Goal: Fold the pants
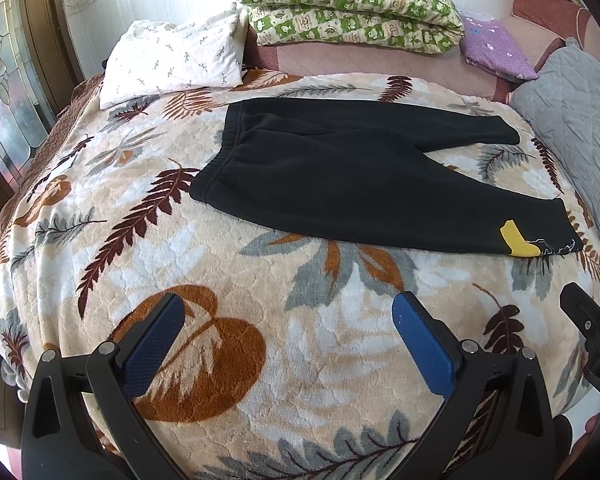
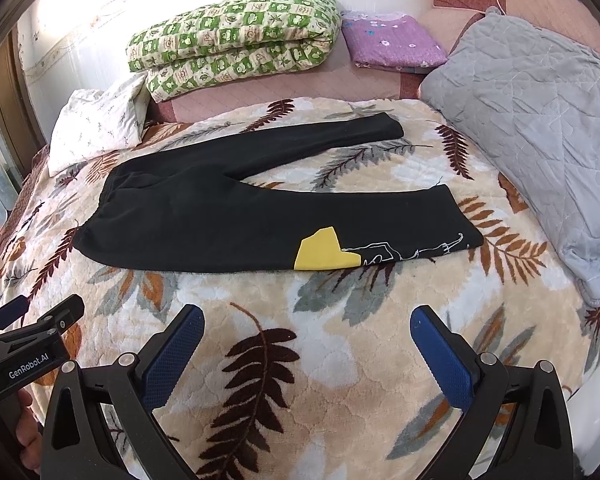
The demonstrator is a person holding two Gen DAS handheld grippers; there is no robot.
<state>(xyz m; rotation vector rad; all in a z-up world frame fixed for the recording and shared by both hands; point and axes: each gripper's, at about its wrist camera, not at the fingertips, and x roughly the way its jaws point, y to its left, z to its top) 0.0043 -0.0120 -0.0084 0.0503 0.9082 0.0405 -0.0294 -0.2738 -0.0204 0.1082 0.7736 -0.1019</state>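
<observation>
Black pants [image 1: 340,172] lie spread flat on a leaf-patterned blanket [image 1: 260,288], waistband to the left, both legs splayed to the right. The near leg has a yellow patch [image 1: 516,240] by its cuff. The pants also show in the right wrist view [image 2: 220,216], with the patch [image 2: 324,256] and white line art near the cuff. My left gripper [image 1: 288,320] is open and empty above the blanket, short of the pants. My right gripper [image 2: 308,332] is open and empty, likewise short of the near leg. Each gripper shows at the edge of the other's view.
A white pillow [image 1: 176,60] lies at the back left. A green checked quilt [image 1: 348,4] and a purple folded cloth [image 1: 496,52] sit behind. A grey quilted cushion [image 2: 532,120] lies right of the pants. The blanket [image 2: 340,380] slopes off at the edges.
</observation>
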